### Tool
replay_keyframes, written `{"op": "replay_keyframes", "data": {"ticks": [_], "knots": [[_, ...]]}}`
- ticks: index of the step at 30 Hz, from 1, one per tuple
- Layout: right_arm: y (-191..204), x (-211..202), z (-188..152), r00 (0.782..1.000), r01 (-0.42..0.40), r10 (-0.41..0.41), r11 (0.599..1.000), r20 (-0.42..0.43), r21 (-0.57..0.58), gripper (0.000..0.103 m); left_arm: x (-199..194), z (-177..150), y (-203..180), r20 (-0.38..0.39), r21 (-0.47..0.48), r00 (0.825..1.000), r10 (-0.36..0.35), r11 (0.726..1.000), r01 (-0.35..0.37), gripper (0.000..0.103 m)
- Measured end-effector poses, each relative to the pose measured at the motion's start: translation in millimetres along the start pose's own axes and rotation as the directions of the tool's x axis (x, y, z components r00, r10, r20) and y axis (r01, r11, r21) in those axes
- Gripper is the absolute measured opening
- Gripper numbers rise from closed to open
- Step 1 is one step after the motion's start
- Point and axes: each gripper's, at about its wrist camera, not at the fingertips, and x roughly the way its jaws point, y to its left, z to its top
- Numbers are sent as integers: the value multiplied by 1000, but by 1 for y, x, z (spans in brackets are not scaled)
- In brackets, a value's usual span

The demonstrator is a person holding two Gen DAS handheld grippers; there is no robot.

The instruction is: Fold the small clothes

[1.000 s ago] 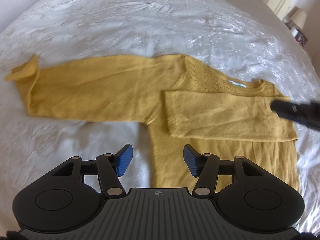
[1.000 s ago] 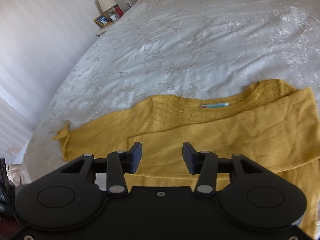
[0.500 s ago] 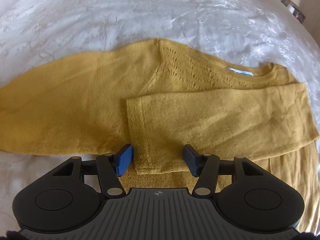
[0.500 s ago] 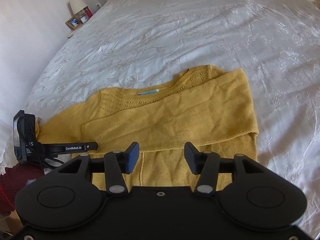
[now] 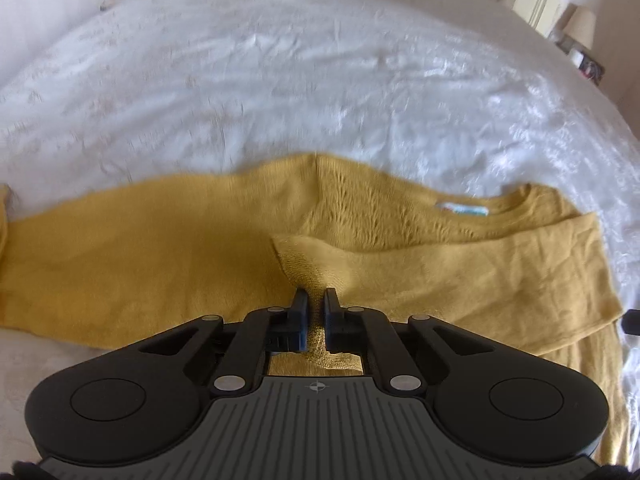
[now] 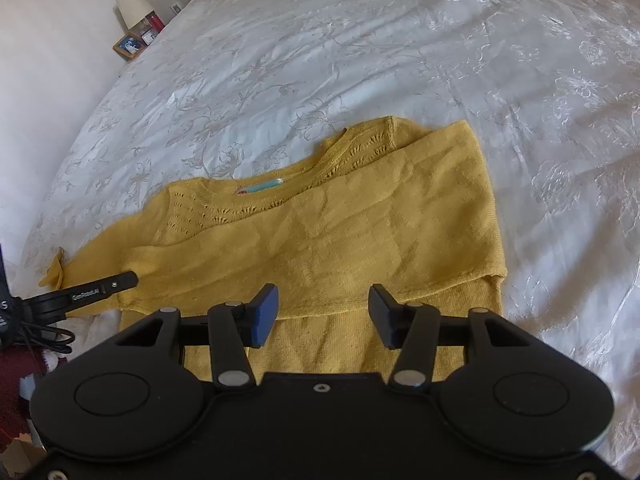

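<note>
A: Where was the sweater at that point?

B: Flat on the white bed, neckline toward the headboard. One sleeve lay folded across the chest, its cuff end near the middle of the body. The other sleeve was stretched straight out to the side over the bedspread.

A: And the grippers?

B: The left gripper was pressed nearly together, pinching a ridge of yellow knit right at the cuff edge of the folded sleeve. From the wrist view I couldn't tell whether it held only that sleeve or the body layer beneath as well. The right gripper was spread wide, holding nothing, hovering above the lower edge of the folded sleeve near the hem.

A: So what would doing this step well have asked for?

B: My judgement: the pinch needed to be checked for how many layers it held. Loose knit stretches and drags, so any lift should have been low and slow, carrying the fabric rather than tugging it. The free gripper could have pressed on the body to keep it from sliding on the slick bedspread. The outstretched sleeve was not yet folded in, and I'd have matched it to the first.
</note>
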Motion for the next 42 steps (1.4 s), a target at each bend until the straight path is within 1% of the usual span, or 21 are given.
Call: {"op": "replay_keyframes", "data": {"ticks": [3, 4, 7, 8, 10, 14, 18, 19, 22, 24, 26, 27, 29, 31, 33, 35, 37, 39, 42], "knots": [[-9, -1, 3, 1000, 11, -11, 1000, 6, 17, 58, -17, 7, 4, 57, 1, 998, 34, 999, -34, 7], [-13, -1, 5, 1000, 15, -16, 1000, 8, 24, 58, -19, 8, 6, 64, 6, 996, 55, 998, -56, 7], [-25, 1, 11, 999, 36, -36, 999, 15, 40, 58, -12, 8, 13, 54, 9, 990, 128, 992, -129, 7], [-30, 3, 15, 999, 47, -48, 998, 18, 45, 58, -5, 8, 16, 32, 8, 991, 128, 992, -128, 7], [-39, 6, 24, 998, 62, -63, 996, 27, 58, 58, 8, 7, 21, -12, -10, 995, 98, 995, -98, 8], [-60, 18, 49, 993, 101, -105, 992, 45, 80, 58, 28, -1, 20, -73, 30, 986, 153, 988, -151, 8], [-85, 34, 74, 992, 108, -116, 986, 53, 129, 58, 48, -12, 27, -155, 13, 976, 151, 988, -151, 11], [-91, 38, 80, 992, 106, -114, 984, 55, 143, 58, 51, -14, 27, -156, 21, 976, 151, 989, -150, 11], [-108, 53, 92, 993, 97, -108, 980, 54, 176, 58, 56, -15, 21, -145, 101, 975, 169, 983, -155, 11], [-116, 62, 97, 993, 98, -108, 978, 43, 187, 58, 57, -16, 19, -142, 130, 975, 174, 979, -155, 11], [-121, 71, 99, 995, 83, -91, 975, 30, 204, 58, 56, -17, 20, -134, 129, 977, 168, 980, -151, 11], [-122, 75, 100, 996, 76, -83, 975, 26, 208, 58, 56, -18, 22, -127, 113, 979, 160, 983, -146, 11], [-121, 83, 101, 997, 72, -77, 976, 14, 203, 58, 55, -20, 26, -114, 79, 983, 144, 988, -135, 11], [-116, 92, 101, 998, 64, -65, 980, 0, 189, 57, 55, -22, 26, -102, 70, 985, 137, 989, -130, 11], [-110, 100, 101, 998, 57, -56, 985, -10, 166, 51, 55, -22, 25, -98, 86, 985, 141, 987, -132, 12], [-104, 106, 101, 998, 70, -68, 988, -17, 137, 30, 57, -20, 23, -98, 96, 985, 145, 986, -136, 12], [-101, 106, 102, 997, 79, -78, 988, -14, 131, 18, 59, -17, 22, -100, 96, 984, 146, 986, -137, 12], [-91, 95, 103, 995, 91, -93, 992, 22, 90, 16, 59, -17, 22, -100, 89, 985, 144, 987, -135, 12], [-65, 71, 108, 983, 149, -140, 986, 115, -74, 13, 58, -18, 21, -96, 82, 985, 145, 987, -137, 12]]}}
